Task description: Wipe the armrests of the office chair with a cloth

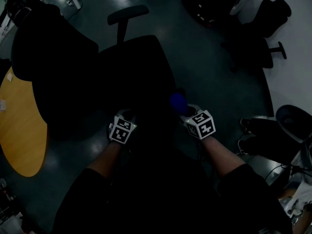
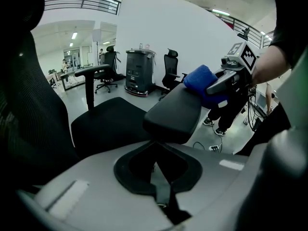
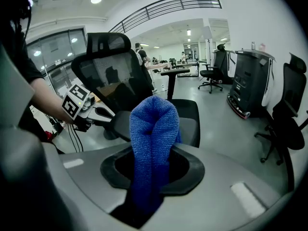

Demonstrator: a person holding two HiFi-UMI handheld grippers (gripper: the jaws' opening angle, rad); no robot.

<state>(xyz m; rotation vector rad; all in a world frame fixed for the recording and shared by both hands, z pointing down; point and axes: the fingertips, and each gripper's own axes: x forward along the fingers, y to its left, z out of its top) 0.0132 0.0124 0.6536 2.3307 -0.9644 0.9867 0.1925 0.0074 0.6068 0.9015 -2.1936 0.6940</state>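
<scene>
A black office chair stands in front of me, its seat (image 1: pixel 141 72) in the middle and its backrest (image 1: pixel 53 67) to the left. My right gripper (image 3: pixel 153 170) is shut on a folded blue cloth (image 3: pixel 154 129), which rests on the far end of the near armrest (image 2: pixel 175 112). In the head view the cloth (image 1: pixel 178 101) shows just ahead of the right gripper (image 1: pixel 189 113). My left gripper (image 2: pixel 159 165) is shut, its tips at the armrest's near end; whether it pinches the pad I cannot tell. The other armrest (image 1: pixel 127 13) stands untouched across the seat.
A round wooden table (image 1: pixel 19 126) lies left of the chair. Other black chairs (image 3: pixel 288 114) and a dark cabinet on wheels (image 2: pixel 139 71) stand farther off. A person's shoes (image 1: pixel 253 126) and cables (image 1: pixel 273 172) are on the floor at the right.
</scene>
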